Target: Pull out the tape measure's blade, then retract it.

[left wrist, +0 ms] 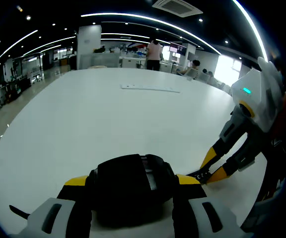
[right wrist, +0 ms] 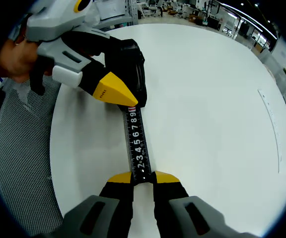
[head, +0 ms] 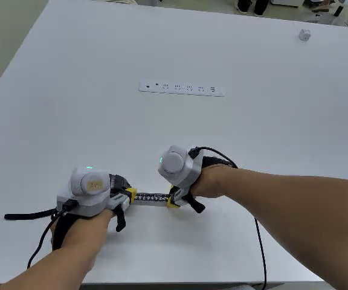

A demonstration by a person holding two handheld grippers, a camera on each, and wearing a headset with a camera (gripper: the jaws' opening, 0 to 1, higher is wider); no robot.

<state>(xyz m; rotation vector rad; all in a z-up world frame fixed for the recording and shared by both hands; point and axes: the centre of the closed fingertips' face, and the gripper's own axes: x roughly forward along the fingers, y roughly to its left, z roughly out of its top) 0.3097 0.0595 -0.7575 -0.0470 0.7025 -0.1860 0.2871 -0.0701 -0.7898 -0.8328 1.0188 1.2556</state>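
The black tape measure case (left wrist: 130, 191) sits at the bottom centre of the left gripper view, clamped between the jaws of the left gripper (left wrist: 133, 179). Its numbered black blade (right wrist: 135, 141) runs down mid-frame to the right gripper (right wrist: 143, 177), whose jaws pinch its end, over the white table (head: 222, 48).

The left hand-held gripper (left wrist: 132, 180) clamps the black tape measure (left wrist: 128, 196) on the white table (left wrist: 108, 114), while the right hand-held gripper (left wrist: 211, 169) pinches its blade (left wrist: 200, 174).
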